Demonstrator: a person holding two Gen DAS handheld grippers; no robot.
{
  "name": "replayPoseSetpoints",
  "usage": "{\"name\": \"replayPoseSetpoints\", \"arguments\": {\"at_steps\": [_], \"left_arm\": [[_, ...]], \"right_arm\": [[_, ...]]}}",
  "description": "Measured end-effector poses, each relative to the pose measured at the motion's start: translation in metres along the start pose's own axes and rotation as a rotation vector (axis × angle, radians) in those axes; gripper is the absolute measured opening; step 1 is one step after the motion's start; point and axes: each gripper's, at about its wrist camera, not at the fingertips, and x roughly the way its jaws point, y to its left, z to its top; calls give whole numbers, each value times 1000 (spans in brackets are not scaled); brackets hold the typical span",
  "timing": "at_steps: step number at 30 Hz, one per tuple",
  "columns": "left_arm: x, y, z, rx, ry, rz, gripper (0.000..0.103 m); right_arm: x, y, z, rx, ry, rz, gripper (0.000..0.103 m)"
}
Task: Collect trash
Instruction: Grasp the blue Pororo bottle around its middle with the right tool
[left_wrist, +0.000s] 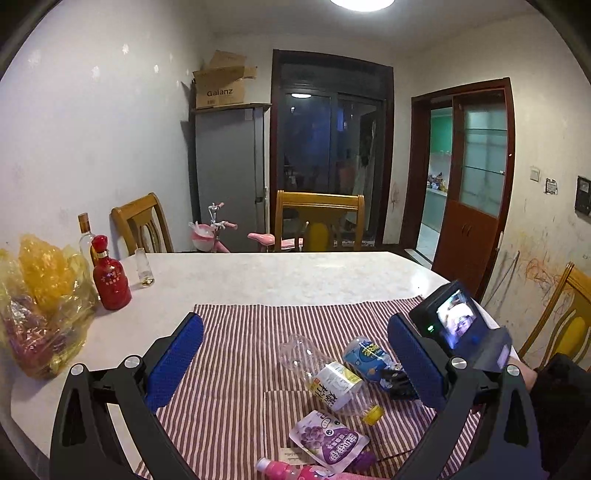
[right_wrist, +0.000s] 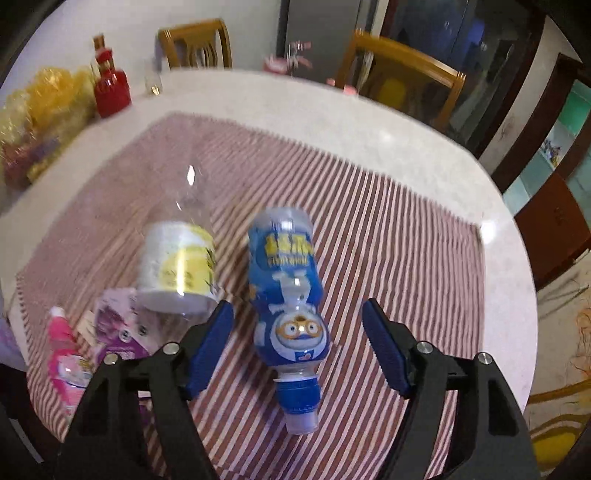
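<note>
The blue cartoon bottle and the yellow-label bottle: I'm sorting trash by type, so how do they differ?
The blue cartoon bottle is wrapped nearly whole in a blue printed sleeve; the yellow-label bottle is clear with a white-and-yellow band. The blue one has a blue cap, the other a yellow cap. The blue one looks shorter. Both are plastic, lying on the striped cloth.

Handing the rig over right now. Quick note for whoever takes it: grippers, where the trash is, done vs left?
Left gripper: open, empty, above the striped cloth.
Right gripper: open, straddling the blue bottle, fingers not touching it.
On the cloth, all lying flat: blue bottle, clear bottle with yellow cap, purple pouch, pink bottle.
Done: nothing visibly collected; no bin in view.
Left: grip the blue bottle, then the other three. The red bottle and yellow bag stand off the cloth; unclear whether they count as trash.
</note>
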Motion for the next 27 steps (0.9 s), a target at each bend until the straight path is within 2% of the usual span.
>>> {"name": "replayPoseSetpoints", "arguments": {"at_steps": [7, 9, 11, 13, 18, 27], "left_arm": [[5, 0, -2, -6, 10, -2, 97], [5, -1, -2, -6, 10, -2, 97], [4, -2, -2, -5, 10, -4, 97], [4, -2, -1, -3, 9, -3, 97], [-1, -2, -1, 0, 5, 5, 97], [-10, -10, 1, 22, -9, 4, 97]], "right_arm": [[27, 4, -7, 6, 70, -8, 72], [31, 5, -9, 13, 82, 4, 69], [34, 5, -9, 14, 101, 11, 59], [39, 6, -9, 14, 123, -4, 55], [51, 4, -16, 19, 161, -9, 55], [39, -11, -35, 113, 126, 44, 54]]}}
